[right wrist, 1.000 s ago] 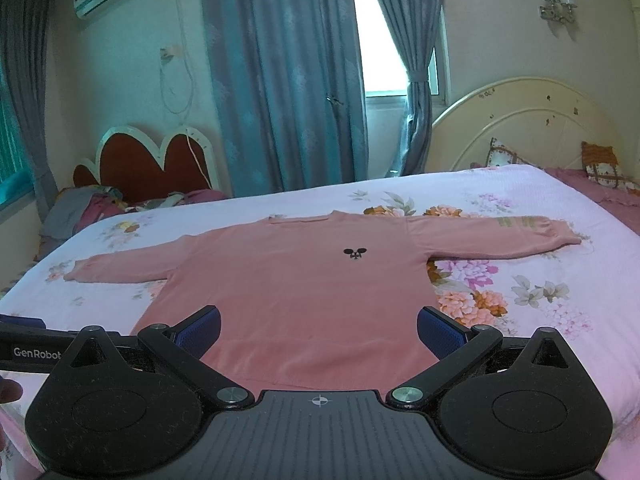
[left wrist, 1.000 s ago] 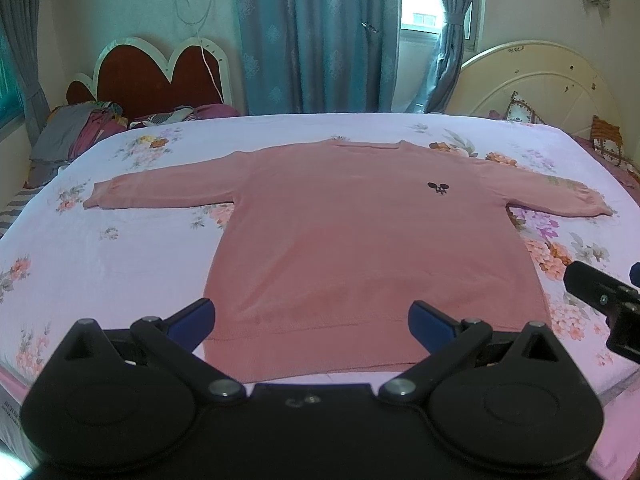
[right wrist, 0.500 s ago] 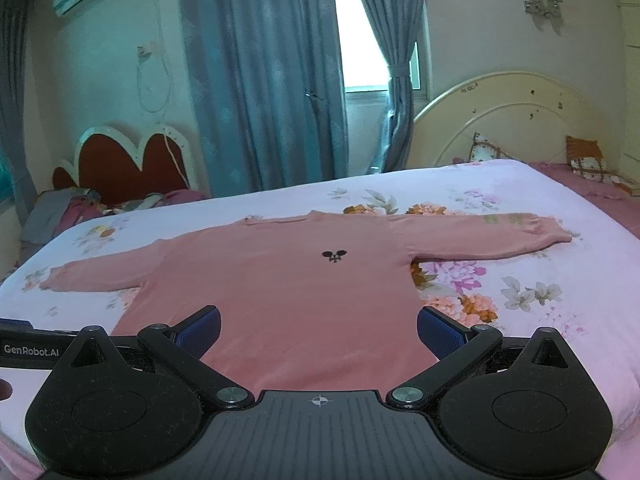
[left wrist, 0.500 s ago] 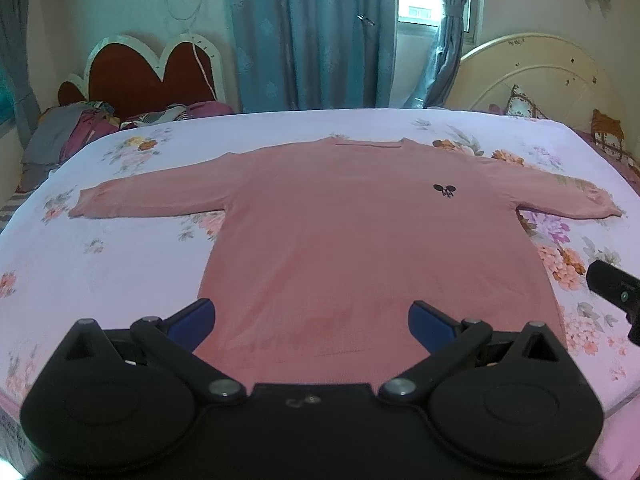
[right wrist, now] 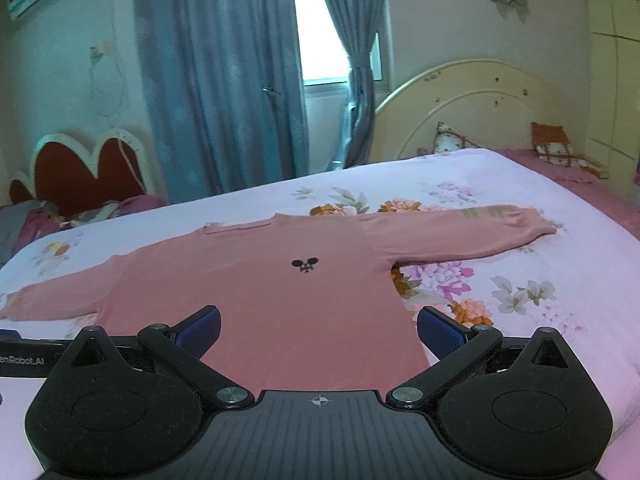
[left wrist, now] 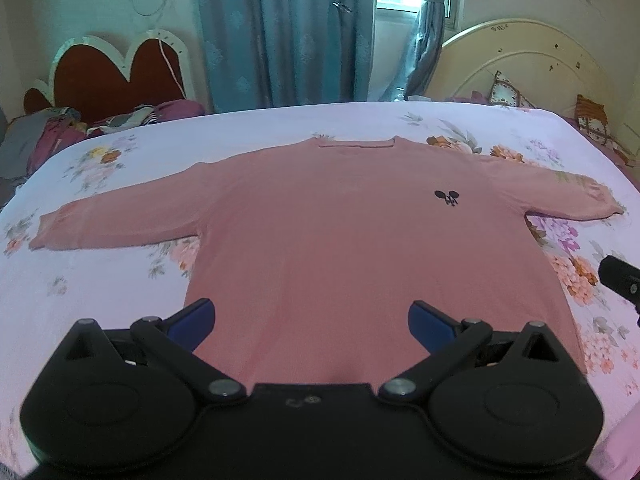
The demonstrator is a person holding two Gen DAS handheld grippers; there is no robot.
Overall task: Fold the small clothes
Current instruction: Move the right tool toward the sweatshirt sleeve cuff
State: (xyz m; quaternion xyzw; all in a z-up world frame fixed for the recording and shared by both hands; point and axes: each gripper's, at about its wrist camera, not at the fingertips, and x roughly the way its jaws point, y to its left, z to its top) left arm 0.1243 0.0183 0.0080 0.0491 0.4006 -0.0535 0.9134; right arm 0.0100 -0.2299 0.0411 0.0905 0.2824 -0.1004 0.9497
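One pink sweater (left wrist: pixel 360 248) on one floral bedsheet (left wrist: pixel 100 280), two headboards, two grippers.

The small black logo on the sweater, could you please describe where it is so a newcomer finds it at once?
Find the pink sweater spread flat on the floral bedsheet. The logo sits on its chest, below the collar toward one sleeve, the only dark mark on the pink fabric.

The pink long-sleeved sweater (left wrist: pixel 340 240) lies flat and face up across the middle of my left view, neckline toward the top of the frame, hem toward the bottom. Both sleeves stretch straight out to the left and right edges. A small black emblem (left wrist: pixel 447 198) sits right of centre on its chest. It looks smooth and unfolded.
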